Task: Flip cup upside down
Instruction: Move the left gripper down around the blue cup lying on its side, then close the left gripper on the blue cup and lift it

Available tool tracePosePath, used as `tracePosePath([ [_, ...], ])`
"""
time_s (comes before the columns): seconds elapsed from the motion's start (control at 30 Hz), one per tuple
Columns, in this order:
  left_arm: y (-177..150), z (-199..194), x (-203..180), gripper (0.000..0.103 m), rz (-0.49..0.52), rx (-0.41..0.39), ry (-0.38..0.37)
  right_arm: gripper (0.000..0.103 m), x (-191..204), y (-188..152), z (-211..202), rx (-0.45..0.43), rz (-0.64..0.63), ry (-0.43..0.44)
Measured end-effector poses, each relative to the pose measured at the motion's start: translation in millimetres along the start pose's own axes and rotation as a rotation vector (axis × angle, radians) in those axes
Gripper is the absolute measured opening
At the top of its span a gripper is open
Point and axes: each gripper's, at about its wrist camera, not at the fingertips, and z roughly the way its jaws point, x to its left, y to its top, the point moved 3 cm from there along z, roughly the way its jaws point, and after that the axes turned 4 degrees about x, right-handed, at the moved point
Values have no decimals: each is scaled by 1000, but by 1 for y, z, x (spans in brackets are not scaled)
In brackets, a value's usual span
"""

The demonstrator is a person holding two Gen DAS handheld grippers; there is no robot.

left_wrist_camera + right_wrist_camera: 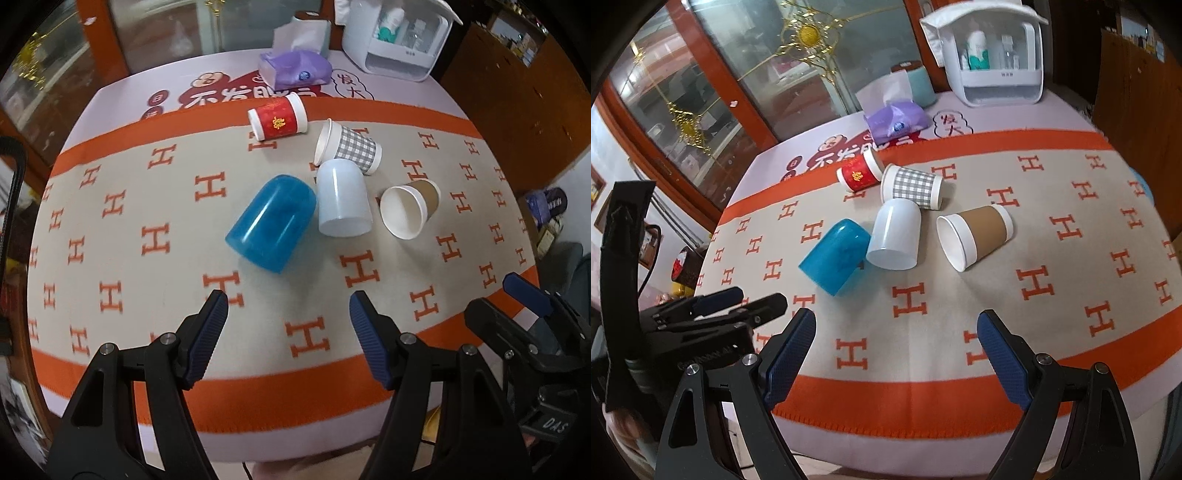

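Note:
Several cups lie on their sides on the orange-and-beige cloth: a blue plastic cup (pixel 271 223) (pixel 834 255), a white plastic cup (pixel 343 203) (pixel 895 234), a brown paper cup (pixel 408 210) (pixel 973 236), a grey checked paper cup (pixel 349 147) (pixel 912 186) and a red paper cup (pixel 277 117) (pixel 858 172). My left gripper (pixel 288 306) is open and empty, above the cloth in front of the blue cup. My right gripper (pixel 895 326) is open and empty, in front of the white and brown cups. Each gripper shows at the edge of the other's view.
A purple tissue pack (pixel 293 66) (pixel 895 120), a tissue box (pixel 303 35) and a white storage case (pixel 399 37) (pixel 995 59) stand at the table's far edge. A glass-door cabinet (pixel 720 92) stands behind the table. The cloth's near orange border (pixel 280 398) marks the front edge.

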Motion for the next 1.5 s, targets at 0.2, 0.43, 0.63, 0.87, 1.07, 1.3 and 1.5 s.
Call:
tracePosePath([
  [0.2, 43, 40, 6, 66, 66, 76, -5, 90, -16, 32, 45, 37, 43, 17],
  [0.43, 76, 97, 2, 66, 168, 184, 16, 90, -29, 57, 104, 109, 89, 59],
  [0.63, 83, 135, -12, 67, 276, 254, 58, 89, -32, 55, 142, 181, 92, 83],
  [0.87, 92, 160, -13, 70, 313, 289, 124, 89, -38, 50, 168, 234, 86, 96],
  [1.07, 97, 177, -13, 72, 337, 307, 162, 89, -37, 48, 174, 254, 91, 108],
  [1.3, 98, 179, -4, 68, 265, 285, 136, 89, -42, 47, 166, 245, 98, 105],
  [1.5, 95, 150, 7, 68, 165, 239, 126, 89, -47, 44, 151, 226, 110, 106],
])
